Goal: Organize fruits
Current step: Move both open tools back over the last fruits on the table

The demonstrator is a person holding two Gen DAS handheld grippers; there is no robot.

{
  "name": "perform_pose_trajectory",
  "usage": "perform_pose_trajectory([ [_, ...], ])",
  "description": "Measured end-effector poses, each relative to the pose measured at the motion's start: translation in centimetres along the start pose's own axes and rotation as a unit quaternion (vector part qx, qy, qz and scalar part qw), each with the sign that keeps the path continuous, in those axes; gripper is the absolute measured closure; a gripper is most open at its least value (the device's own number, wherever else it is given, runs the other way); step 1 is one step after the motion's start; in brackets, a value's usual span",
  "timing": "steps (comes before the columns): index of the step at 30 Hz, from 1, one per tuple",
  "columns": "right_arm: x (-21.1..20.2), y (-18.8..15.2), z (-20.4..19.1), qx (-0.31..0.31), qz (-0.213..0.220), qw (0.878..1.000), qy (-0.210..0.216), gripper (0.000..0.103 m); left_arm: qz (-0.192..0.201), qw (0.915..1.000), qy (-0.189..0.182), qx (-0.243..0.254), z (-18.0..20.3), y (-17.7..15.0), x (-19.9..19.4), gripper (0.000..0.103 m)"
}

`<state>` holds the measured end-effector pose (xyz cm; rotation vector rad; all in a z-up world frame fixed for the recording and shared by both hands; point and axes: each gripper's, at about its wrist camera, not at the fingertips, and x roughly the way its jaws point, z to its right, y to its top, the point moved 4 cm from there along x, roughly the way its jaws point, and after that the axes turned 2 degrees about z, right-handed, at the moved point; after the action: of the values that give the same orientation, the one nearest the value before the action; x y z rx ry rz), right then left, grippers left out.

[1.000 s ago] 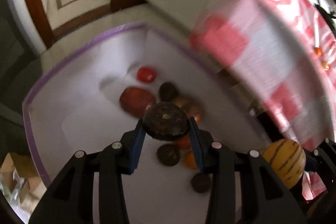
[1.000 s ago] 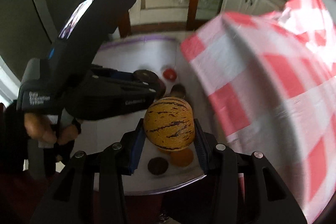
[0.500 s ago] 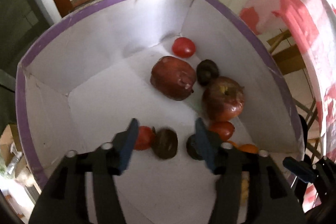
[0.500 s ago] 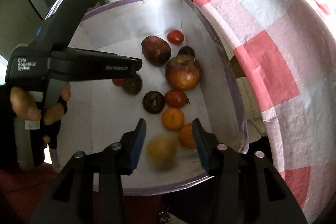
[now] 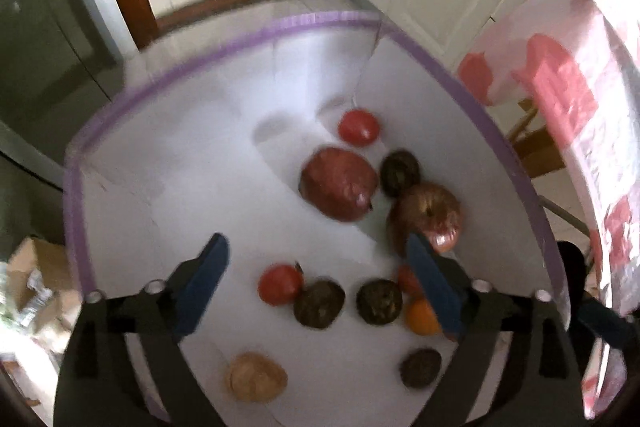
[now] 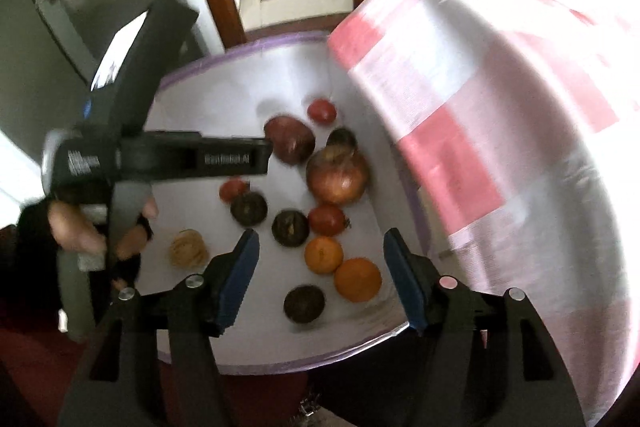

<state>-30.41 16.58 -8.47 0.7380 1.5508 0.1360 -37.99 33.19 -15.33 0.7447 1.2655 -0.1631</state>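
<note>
Both grippers hang above the white, purple-rimmed bin [image 5: 104, 123], fingers spread apart and empty, likely because the fruit already lies gathered inside. Below the left gripper [image 5: 316, 279] sit a small red tomato [image 5: 279, 283] and dark round fruits [image 5: 319, 303]. Beneath the right gripper [image 6: 322, 279], two oranges [image 6: 357, 279] rest beside the pink checked cloth [image 6: 500, 115].
</note>
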Motion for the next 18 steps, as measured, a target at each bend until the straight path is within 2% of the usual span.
perform_pose_trajectory([
  [4, -3.1, 1.3, 1.0, 0.017, 0.046, 0.999, 0.01, 0.039, 0.075, 0.9966, 0.022, 0.025, 1.6, 2.2, -3.3, 0.009],
  [6, -5.9, 2.1, 1.8, 0.027, 0.09, 0.996, 0.013, 0.037, 0.132, 0.9901, 0.03, 0.036, 2.8, 3.5, -6.0, 0.009],
  [8, -8.3, 2.5, 2.9, 0.038, 0.128, 0.991, 0.002, 0.029, 0.178, 0.9824, 0.026, 0.049, 4.4, 4.8, -8.5, 0.007],
  [9, -9.9, 2.6, 3.9, 0.048, 0.152, 0.987, -0.01, 0.027, 0.203, 0.9772, 0.016, 0.06, 5.6, 5.5, -10.0, 0.007],
  [12, -13.3, 1.9, 7.6, 0.09, 0.198, 0.975, -0.051, 0.025, 0.236, 0.9669, -0.024, 0.095, 9.8, 6.9, -13.0, 0.006],
  [14, -15.4, 0.6, 10.8, 0.129, 0.222, 0.963, -0.087, 0.021, 0.241, 0.9597, -0.062, 0.129, 13.9, 7.4, -14.7, 0.004],
  [18, -17.9, -2.7, 16.7, 0.208, 0.239, 0.936, -0.153, 0.019, 0.233, 0.9433, -0.144, 0.188, 22.3, 7.4, -16.5, 0.002],
])
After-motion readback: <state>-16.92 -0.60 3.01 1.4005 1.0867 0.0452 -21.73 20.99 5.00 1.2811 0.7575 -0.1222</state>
